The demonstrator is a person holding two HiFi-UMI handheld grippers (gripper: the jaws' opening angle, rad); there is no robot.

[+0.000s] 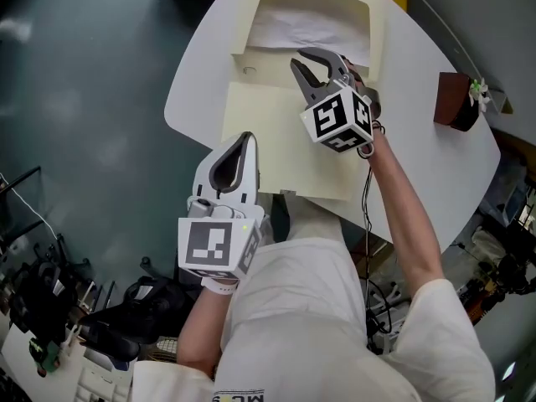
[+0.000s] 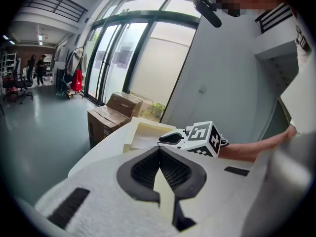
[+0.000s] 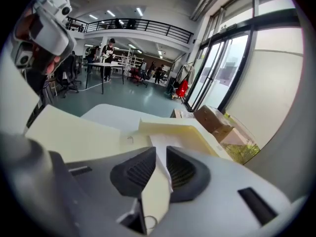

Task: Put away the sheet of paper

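Note:
A white sheet of paper point(image 1: 297, 25) lies inside the cream box point(image 1: 381, 32) at the far side of the round white table point(image 1: 201, 74). The box's flat cream flap point(image 1: 268, 141) is folded out toward me. My right gripper point(image 1: 298, 56) hovers at the sheet's near edge, its jaws a narrow gap apart. In the right gripper view the sheet point(image 3: 160, 141) shows through that gap of the right gripper point(image 3: 161, 152). My left gripper point(image 1: 249, 136) is at the flap's left edge with its tips touching; the left gripper point(image 2: 159, 151) shows cream flap below its tips.
A small brown pot with a plant point(image 1: 456, 99) stands at the table's right edge. Cardboard boxes point(image 2: 111, 117) sit on the floor beyond the table. Dark gear and cables point(image 1: 50, 308) clutter the floor at my lower left.

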